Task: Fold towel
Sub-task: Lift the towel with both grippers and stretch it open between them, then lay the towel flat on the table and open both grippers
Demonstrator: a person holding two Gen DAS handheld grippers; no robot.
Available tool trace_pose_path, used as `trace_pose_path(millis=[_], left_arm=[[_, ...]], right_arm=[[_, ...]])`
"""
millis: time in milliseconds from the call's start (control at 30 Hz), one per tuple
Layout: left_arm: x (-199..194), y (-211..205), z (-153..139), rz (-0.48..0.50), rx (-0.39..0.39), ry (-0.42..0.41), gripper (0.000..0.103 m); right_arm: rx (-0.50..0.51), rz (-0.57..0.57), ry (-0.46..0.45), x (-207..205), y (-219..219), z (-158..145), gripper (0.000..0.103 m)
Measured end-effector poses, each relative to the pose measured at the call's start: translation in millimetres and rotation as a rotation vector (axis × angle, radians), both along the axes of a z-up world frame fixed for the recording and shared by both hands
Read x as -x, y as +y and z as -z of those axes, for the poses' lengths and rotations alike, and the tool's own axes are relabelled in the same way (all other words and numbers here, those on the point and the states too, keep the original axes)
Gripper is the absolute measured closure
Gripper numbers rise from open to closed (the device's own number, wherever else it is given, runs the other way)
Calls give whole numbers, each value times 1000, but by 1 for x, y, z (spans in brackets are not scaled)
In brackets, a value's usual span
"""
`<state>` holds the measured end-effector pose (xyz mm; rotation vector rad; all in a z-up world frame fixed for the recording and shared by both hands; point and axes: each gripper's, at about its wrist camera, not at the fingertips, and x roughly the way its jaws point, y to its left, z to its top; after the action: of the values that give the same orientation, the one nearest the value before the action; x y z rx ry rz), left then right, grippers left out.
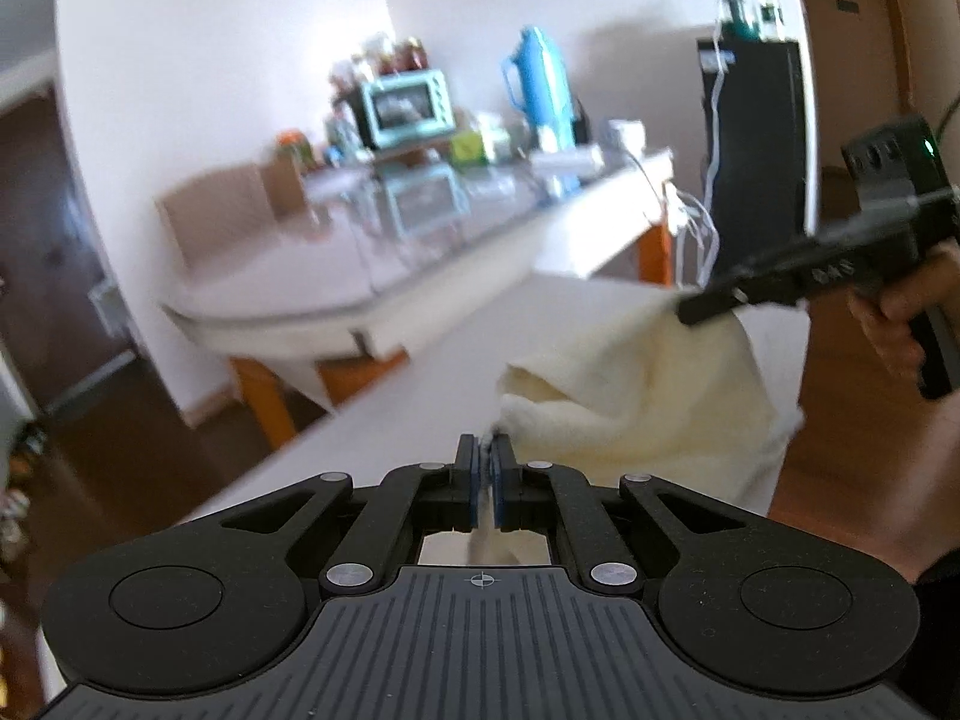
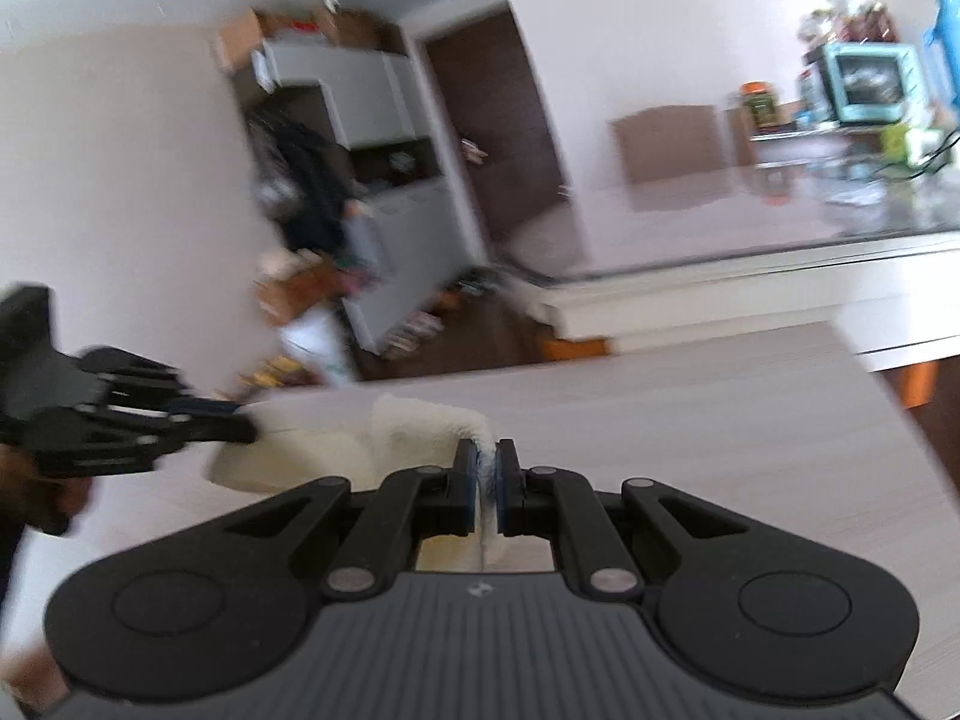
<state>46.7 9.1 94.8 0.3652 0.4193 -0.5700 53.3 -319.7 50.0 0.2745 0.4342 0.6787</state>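
Observation:
A cream towel (image 1: pixel 648 396) hangs stretched between my two grippers above a pale table (image 1: pixel 420 396). My left gripper (image 1: pixel 486 450) is shut on one corner of it. My right gripper (image 2: pixel 487 456) is shut on another corner of the towel (image 2: pixel 420 432). In the left wrist view the right gripper (image 1: pixel 690 309) shows at the right, holding the towel's upper edge. In the right wrist view the left gripper (image 2: pixel 246 429) shows at the left, pinching the towel. The lower part of the towel is hidden behind the gripper bodies.
A second white table (image 1: pixel 480 252) stands behind, with a teal toaster oven (image 1: pixel 408 102), a blue jug (image 1: pixel 540 84), jars and boxes. A black cabinet (image 1: pixel 756 150) stands at the right. A brown door (image 2: pixel 480 132) and grey shelving (image 2: pixel 372 120) are at the far left.

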Motion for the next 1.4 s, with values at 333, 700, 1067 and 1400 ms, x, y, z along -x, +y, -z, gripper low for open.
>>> trace_pose_path(millis=[333,700,1067,1400], left_arm=[[-67,-16,23,-140,-32,44,98],[-130,-36,73,-167,-28,101,62],[-89,-33,99,-3,-36,256,62],[-78,-27,117,-11,-22,299,61]], right_arm=[[42,168,-8,-47,4,11,96],[298,426,141,-114,6,63,82],[325,71,122,-114,49,66,82],[373,231,167,-151,37,73,88]])
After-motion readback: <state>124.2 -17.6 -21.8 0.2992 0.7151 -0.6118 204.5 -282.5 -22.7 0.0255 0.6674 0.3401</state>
